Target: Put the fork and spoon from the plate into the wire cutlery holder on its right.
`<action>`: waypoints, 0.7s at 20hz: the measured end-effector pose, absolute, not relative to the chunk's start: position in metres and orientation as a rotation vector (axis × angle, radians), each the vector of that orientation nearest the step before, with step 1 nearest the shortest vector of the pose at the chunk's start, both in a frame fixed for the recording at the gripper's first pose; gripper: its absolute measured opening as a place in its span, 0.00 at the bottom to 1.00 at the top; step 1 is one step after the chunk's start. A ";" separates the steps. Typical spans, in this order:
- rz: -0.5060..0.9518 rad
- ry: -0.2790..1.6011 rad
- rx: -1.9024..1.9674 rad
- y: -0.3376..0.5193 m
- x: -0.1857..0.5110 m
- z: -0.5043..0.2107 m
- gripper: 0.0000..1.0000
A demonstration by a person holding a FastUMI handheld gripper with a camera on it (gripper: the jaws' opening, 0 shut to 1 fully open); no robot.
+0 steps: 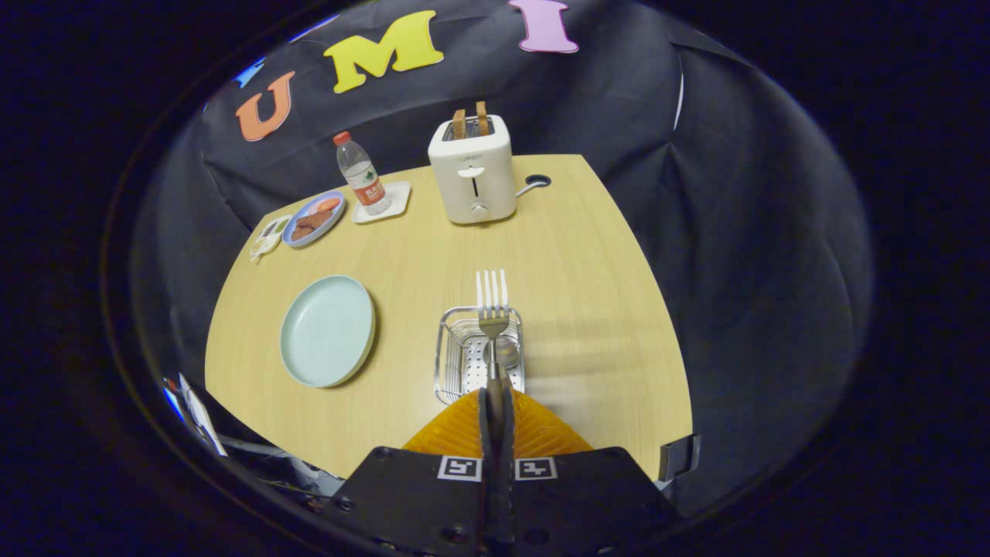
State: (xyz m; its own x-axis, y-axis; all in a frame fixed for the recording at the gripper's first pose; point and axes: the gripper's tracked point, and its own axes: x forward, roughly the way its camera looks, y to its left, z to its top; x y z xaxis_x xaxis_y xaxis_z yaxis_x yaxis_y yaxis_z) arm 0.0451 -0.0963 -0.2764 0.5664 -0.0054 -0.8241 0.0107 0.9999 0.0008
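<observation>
Your gripper (496,394) pinches the metal fork (493,309) by its handle, tines forward, above the square wire cutlery holder (464,356); spoon (507,353) bowl inside, handle hidden; round plate (328,330) bare.

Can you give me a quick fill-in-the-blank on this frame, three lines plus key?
1. The gripper is shut on the handle of the ____.
2. The fork's tines hang over the wire cutlery holder, where a ____ already lies.
3. The pale green plate left of the holder is ____.

Missing words: fork; spoon; empty
</observation>
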 end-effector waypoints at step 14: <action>0.014 1.206 -0.021 -0.083 0.027 -0.267 0.05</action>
